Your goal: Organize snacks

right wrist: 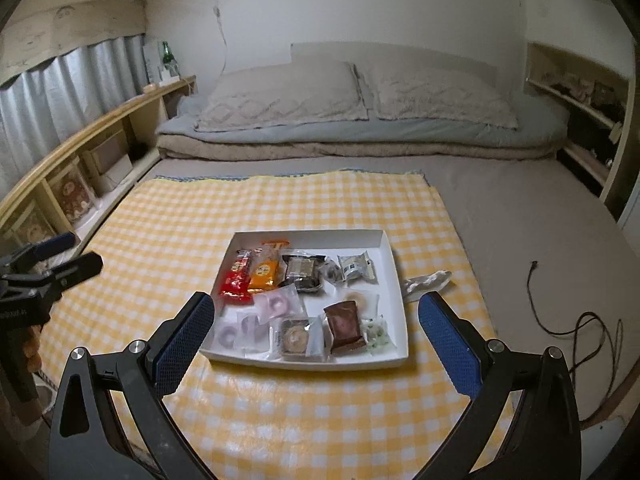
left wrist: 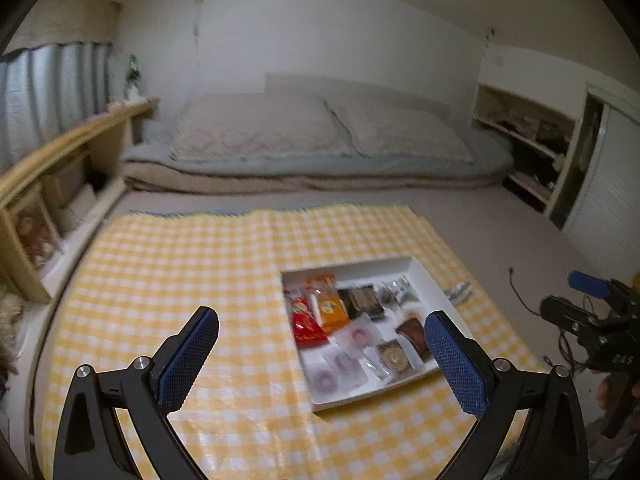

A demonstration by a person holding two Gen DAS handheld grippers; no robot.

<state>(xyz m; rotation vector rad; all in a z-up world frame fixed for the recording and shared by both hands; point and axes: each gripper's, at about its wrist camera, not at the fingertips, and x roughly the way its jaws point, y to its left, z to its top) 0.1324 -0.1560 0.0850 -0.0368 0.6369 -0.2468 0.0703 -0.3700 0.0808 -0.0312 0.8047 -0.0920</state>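
Ahead of both your tongs lies one yellow-checked cloth (right wrist: 280, 216) spread on the bed, with two pillows (right wrist: 284, 100) at the far end beyond it. On the cloth, straight in front of your right tongs (right wrist: 316, 344) and ahead and to the right of your left tongs (left wrist: 322, 356), sits one shallow white tray (right wrist: 390, 256) holding the snacks. In the far row you have one red packet (right wrist: 237, 280), one orange packet (right wrist: 264, 270), one dark brown packet (right wrist: 302, 272) and one silvery grey packet (right wrist: 356, 266). Nearer your right tongs are three clear bags with pinkish ring sweets (right wrist: 276, 304), one round biscuit in clear wrap (right wrist: 295, 336), one brown bar (right wrist: 344, 326) and one small green-and-white sweet (right wrist: 376, 334). One crumpled clear wrapper (right wrist: 426, 282) lies on the cloth just outside the tray, beyond the right finger of your right tongs. Both tongs are spread wide and hold nothing, each hovering short of the tray.
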